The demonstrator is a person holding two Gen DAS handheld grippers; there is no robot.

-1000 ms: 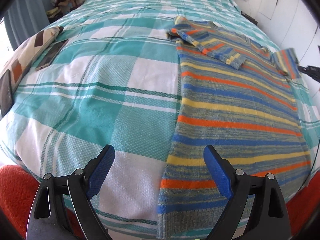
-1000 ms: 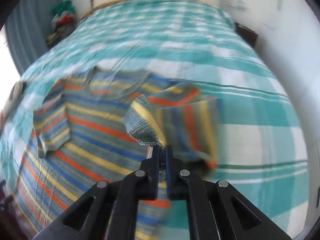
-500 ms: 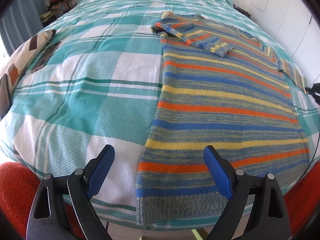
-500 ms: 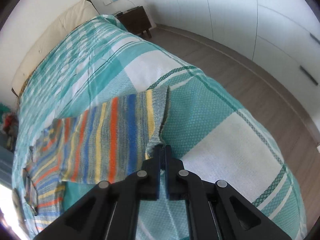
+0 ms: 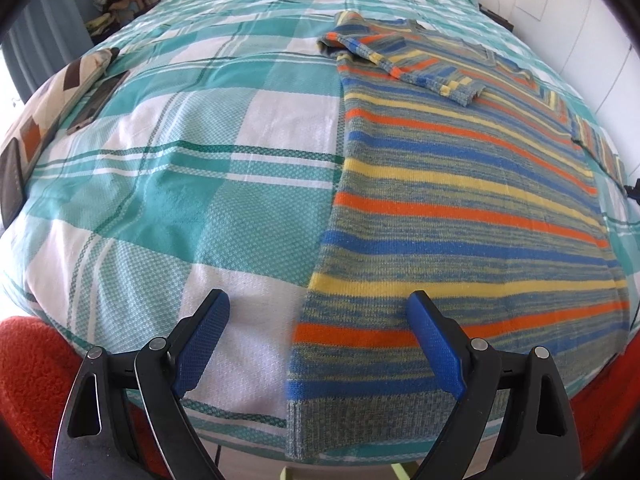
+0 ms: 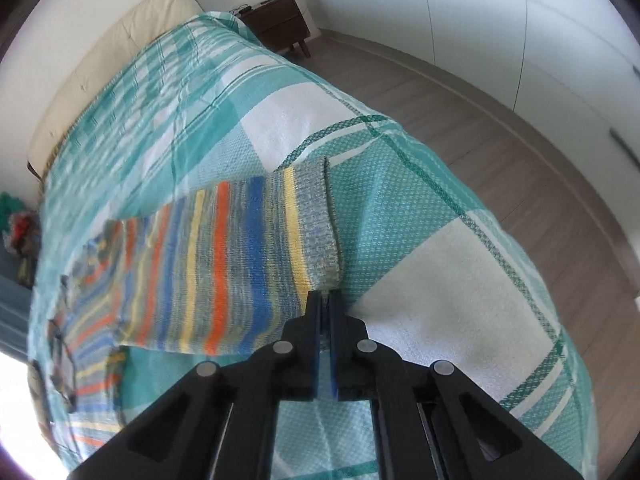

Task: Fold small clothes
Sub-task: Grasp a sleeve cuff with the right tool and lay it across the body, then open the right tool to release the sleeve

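My right gripper is pinched tight on the cuff of the sweater's sleeve, which stretches away to the left across the checked bedspread. My left gripper hangs wide apart, empty, over the near hem of the striped sweater. The body runs near to far, so I judge the sleeve has to travel left, crosswise onto it.
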